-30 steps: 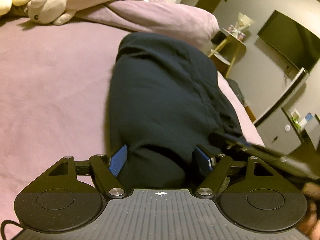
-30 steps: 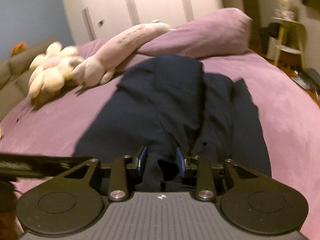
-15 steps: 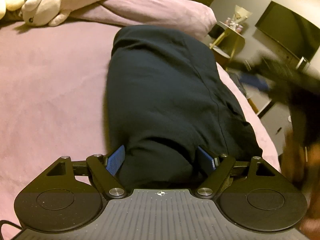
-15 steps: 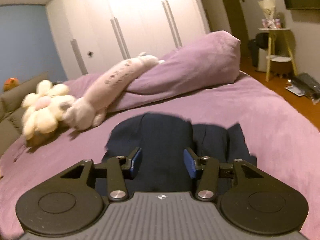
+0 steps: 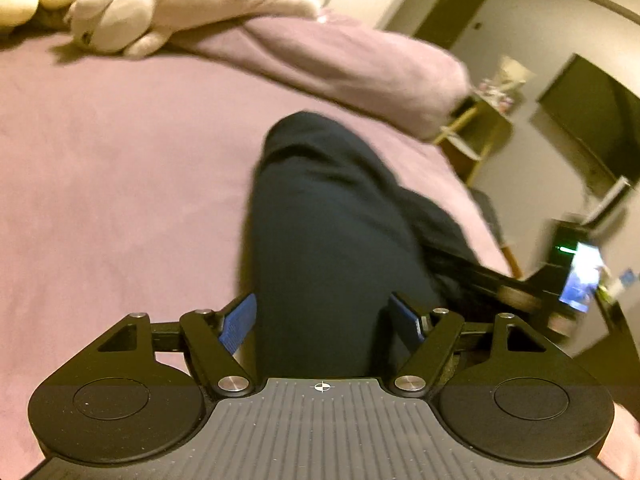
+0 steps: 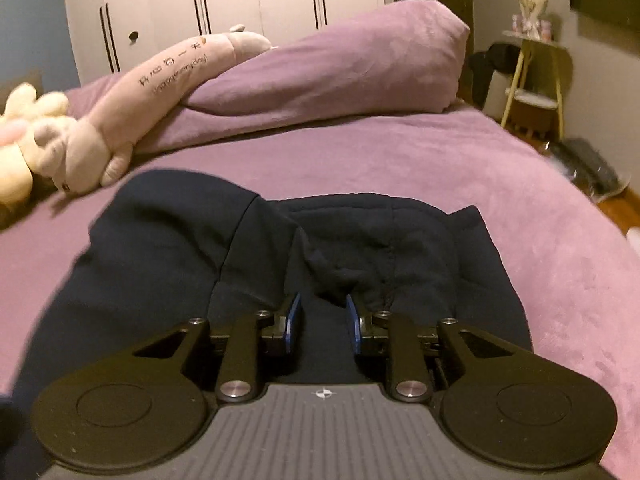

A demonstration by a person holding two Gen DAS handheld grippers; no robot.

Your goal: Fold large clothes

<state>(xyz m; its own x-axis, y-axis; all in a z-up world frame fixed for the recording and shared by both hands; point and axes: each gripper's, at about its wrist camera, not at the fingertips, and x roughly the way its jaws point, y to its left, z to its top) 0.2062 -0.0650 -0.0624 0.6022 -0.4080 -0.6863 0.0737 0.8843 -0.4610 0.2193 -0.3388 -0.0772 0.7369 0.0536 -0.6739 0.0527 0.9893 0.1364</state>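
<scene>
A dark navy garment (image 5: 328, 224) lies partly folded on the purple bed (image 5: 120, 184); it also shows in the right wrist view (image 6: 360, 248). My left gripper (image 5: 323, 320) is open, its blue pads on either side of the garment's near end. My right gripper (image 6: 323, 320) is open over the garment's near edge, with dark cloth lying between the pads. The right gripper also shows blurred in the left wrist view (image 5: 520, 292), low over the garment's right side.
A long plush toy (image 6: 160, 92) and a purple pillow (image 6: 340, 68) lie at the head of the bed (image 6: 540, 216). A yellow flower plush (image 6: 16, 136) sits far left. A small side table (image 6: 536, 76) stands beyond the bed's right edge, and a wardrobe (image 6: 240, 4) behind.
The right gripper opened, lifted away, then came back down onto the garment's near edge. The left gripper stayed open and drew back a little.
</scene>
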